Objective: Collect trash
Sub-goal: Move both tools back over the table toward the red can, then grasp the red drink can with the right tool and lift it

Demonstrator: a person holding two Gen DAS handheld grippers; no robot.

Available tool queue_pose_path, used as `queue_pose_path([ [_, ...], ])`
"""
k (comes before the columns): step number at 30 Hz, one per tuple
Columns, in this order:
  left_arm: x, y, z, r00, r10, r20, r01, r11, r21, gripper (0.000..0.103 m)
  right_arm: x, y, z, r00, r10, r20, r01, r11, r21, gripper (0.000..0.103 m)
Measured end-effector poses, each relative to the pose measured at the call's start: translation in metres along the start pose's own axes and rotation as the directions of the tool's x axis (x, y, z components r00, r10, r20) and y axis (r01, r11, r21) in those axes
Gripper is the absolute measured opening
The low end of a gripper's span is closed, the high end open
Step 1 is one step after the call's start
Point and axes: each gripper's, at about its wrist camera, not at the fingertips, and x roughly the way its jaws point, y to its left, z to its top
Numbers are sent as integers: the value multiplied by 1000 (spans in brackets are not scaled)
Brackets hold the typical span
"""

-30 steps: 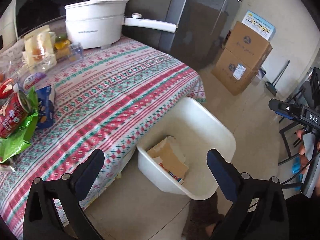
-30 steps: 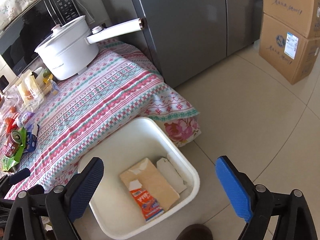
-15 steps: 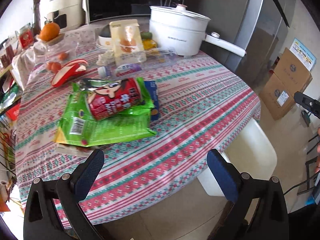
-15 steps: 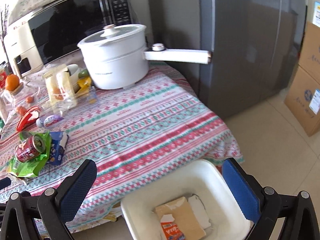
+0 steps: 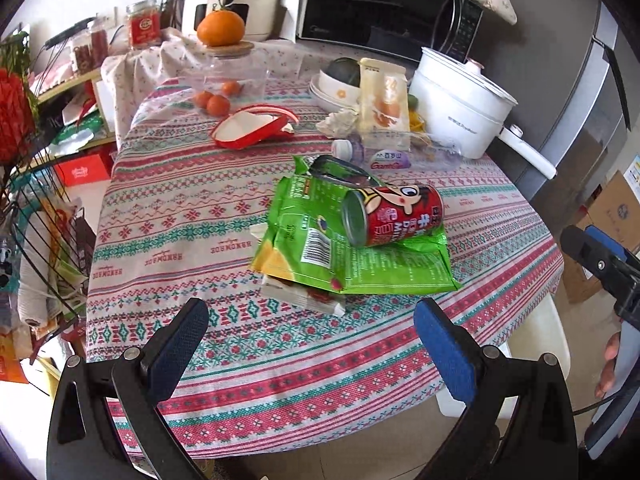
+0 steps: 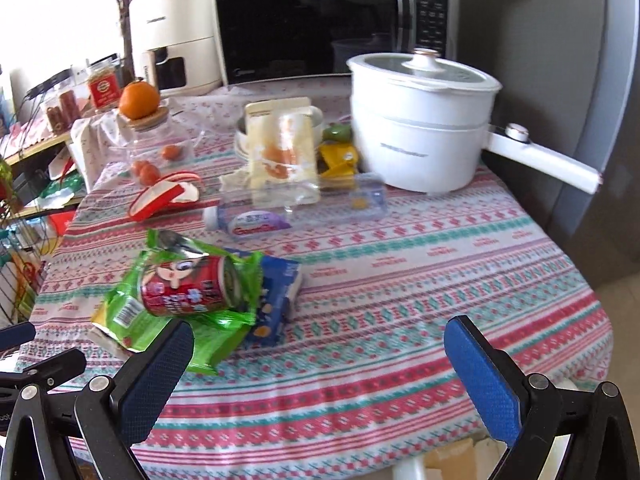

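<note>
Both grippers, left gripper (image 5: pixel 310 340) and right gripper (image 6: pixel 320 360), hang spread wide and empty above the tablecloth (image 5: pixel 192 208). A red can (image 5: pixel 394 214) lies on a green wrapper (image 5: pixel 360 268). Only the right view reveals the blue packet (image 6: pixel 276 300) beside them.

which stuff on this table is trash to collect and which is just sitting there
Likely trash:
- red can, on its side
- green wrapper beneath it
- blue packet
- clear bottle, lying down
- white bin, where it goes

Probably just sitting there:
- white pot
- microwave
- orange
- bowls
</note>
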Motion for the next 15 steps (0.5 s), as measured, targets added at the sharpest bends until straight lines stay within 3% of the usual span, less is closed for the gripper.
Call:
queue_pose_path([
  [7,6,33,1,999,45,-24,-47,997,-61,103,42,65,0,996,78,-50,-83,991,-103,103],
  [15,16,62,0,996,67,-51,-72,991,-108,103,94,95,1,992,83,-93,-94,987,-130,103],
])
